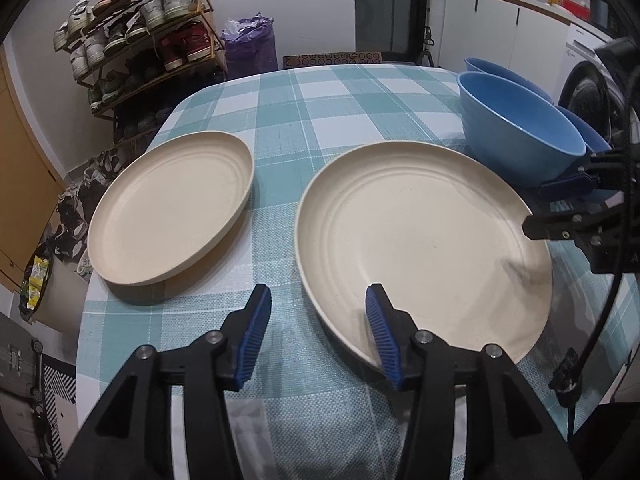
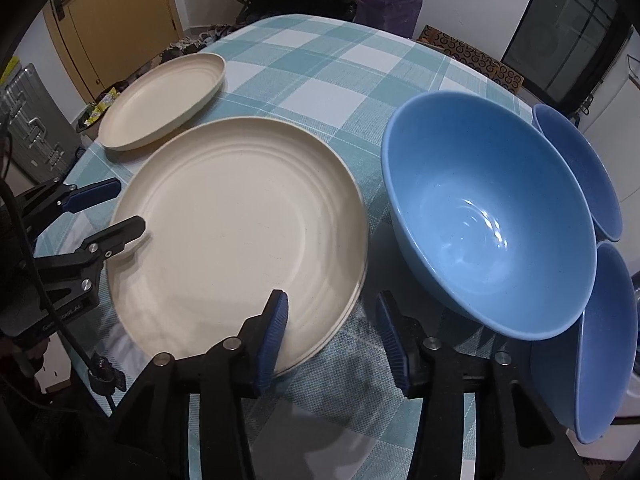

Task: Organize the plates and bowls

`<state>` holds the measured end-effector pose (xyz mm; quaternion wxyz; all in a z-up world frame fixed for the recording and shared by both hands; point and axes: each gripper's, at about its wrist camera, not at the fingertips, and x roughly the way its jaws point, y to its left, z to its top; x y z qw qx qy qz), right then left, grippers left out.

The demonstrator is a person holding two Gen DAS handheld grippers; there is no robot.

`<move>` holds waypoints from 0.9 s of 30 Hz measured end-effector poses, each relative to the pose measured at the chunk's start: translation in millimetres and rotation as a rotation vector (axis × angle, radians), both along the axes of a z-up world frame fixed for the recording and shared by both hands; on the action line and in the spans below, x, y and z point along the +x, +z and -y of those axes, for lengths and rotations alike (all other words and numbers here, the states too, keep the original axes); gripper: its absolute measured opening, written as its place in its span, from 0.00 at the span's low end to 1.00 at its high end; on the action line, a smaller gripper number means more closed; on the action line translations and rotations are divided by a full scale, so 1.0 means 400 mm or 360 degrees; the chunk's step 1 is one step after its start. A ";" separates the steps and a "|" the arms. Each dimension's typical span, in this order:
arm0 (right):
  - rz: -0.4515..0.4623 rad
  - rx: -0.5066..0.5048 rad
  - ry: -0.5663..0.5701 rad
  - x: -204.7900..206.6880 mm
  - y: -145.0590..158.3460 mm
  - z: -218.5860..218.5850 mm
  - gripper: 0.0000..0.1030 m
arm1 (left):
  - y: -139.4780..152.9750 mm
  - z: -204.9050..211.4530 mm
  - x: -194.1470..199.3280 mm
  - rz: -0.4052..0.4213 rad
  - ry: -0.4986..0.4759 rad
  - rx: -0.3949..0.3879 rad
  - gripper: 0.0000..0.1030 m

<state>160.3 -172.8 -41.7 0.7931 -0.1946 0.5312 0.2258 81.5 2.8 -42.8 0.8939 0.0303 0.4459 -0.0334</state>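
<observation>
A stack of cream plates lies on the checked tablecloth. My left gripper is open astride its near left rim, one pad over the plate and one outside. It also shows in the right wrist view as the left gripper. My right gripper is open astride the stack's near right rim, pads clear of it, and shows as the right gripper in the left wrist view. A single cream plate sits apart to the left. A tilted blue bowl leans on two more bowls.
The round table's edge runs close below both grippers. A shoe rack and a purple bag stand beyond the far edge. A white kitchen counter is at the back right, and a wooden door and a grey suitcase at the left.
</observation>
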 end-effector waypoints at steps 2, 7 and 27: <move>0.0004 0.0021 0.0028 -0.011 0.013 -0.004 0.48 | 0.004 -0.014 -0.001 -0.0002 0.0031 -0.0015 0.49; 0.0038 0.0153 0.0072 -0.034 0.056 -0.012 0.70 | 0.014 -0.045 -0.004 0.0020 0.0088 -0.0048 0.50; 0.0288 0.0558 0.0118 -0.028 0.206 -0.055 0.99 | 0.081 -0.163 -0.014 0.0147 0.0294 -0.0117 0.97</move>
